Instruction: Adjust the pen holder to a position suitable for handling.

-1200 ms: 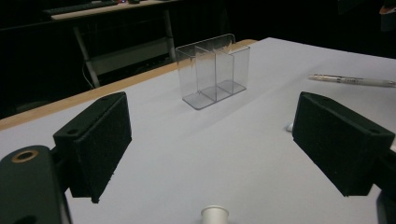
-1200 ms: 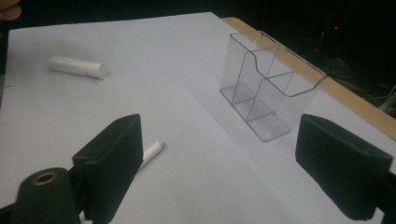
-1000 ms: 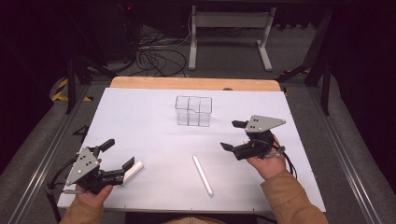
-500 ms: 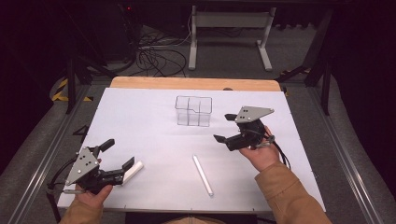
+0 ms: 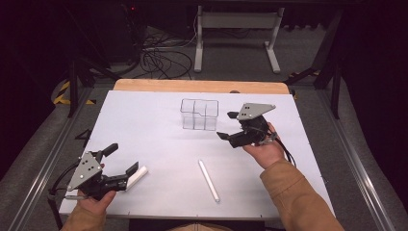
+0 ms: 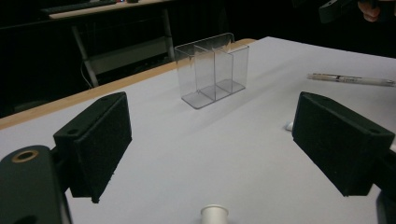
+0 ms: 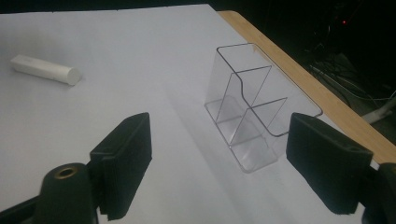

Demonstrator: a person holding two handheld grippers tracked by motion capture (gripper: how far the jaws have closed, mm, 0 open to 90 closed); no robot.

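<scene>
Neither the clear organizer [image 5: 199,114] nor the white tube [image 5: 136,176] shows readable writing; right tongs [image 5: 229,126], just closing, and left tongs [image 5: 122,159] gape empty.

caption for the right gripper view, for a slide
Open right gripper faces the empty clear divided organizer on the white table, with a white cylinder lying farther off.

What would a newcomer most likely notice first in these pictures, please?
Probably the clear compartment holder, standing upright near the far middle of the white table. Next, the open right tool beside it, empty, its jaws having just been closing. A white pen lies near the front edge.
</scene>
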